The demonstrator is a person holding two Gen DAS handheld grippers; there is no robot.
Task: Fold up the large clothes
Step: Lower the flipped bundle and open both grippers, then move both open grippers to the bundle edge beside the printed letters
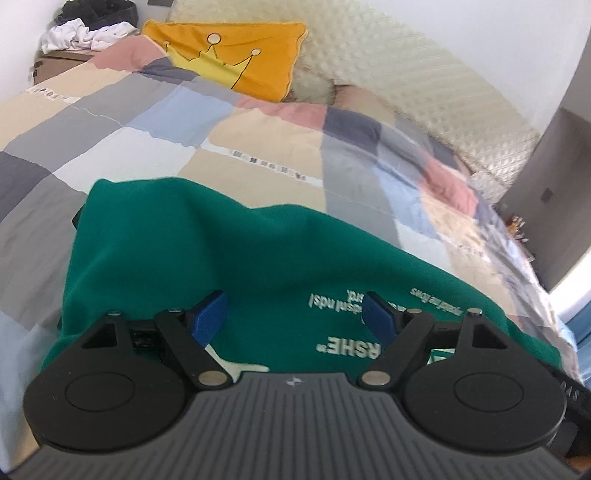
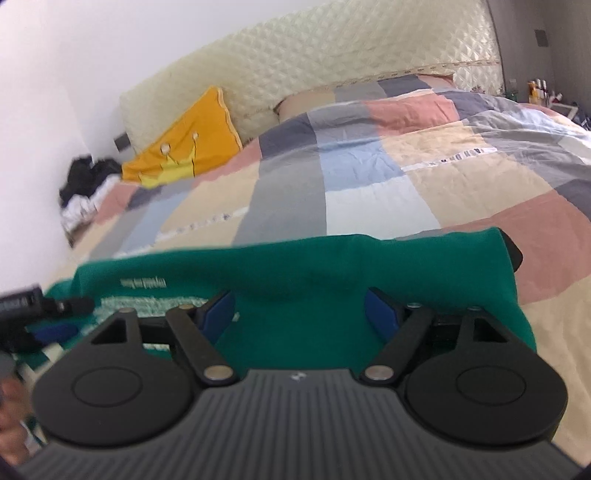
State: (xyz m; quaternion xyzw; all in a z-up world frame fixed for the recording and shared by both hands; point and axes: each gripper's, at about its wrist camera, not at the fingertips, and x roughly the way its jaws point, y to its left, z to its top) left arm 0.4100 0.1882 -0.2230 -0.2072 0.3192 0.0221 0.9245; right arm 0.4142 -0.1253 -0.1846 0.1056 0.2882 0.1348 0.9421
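Note:
A green shirt (image 1: 207, 251) with white lettering lies folded on the patchwork quilt (image 1: 147, 122) of a bed. Just above the shirt's near part, my left gripper (image 1: 295, 314) stands open, its blue pads (image 1: 208, 317) wide apart with nothing pinched between them. In the right wrist view the same green shirt (image 2: 314, 266) stretches across the quilt (image 2: 369, 177). My right gripper (image 2: 299, 314) is open over it, its blue pads (image 2: 380, 314) apart and clear of the cloth. The left gripper (image 2: 44, 306) shows at that view's left edge.
An orange crown pillow (image 1: 236, 51) leans on the cream quilted headboard (image 1: 388, 74). A pile of white and dark clothes (image 1: 88, 29) lies on a stand at the far left. Small bottles (image 2: 535, 88) stand beside the bed at the far right. A hand (image 2: 11, 398) shows at the lower left.

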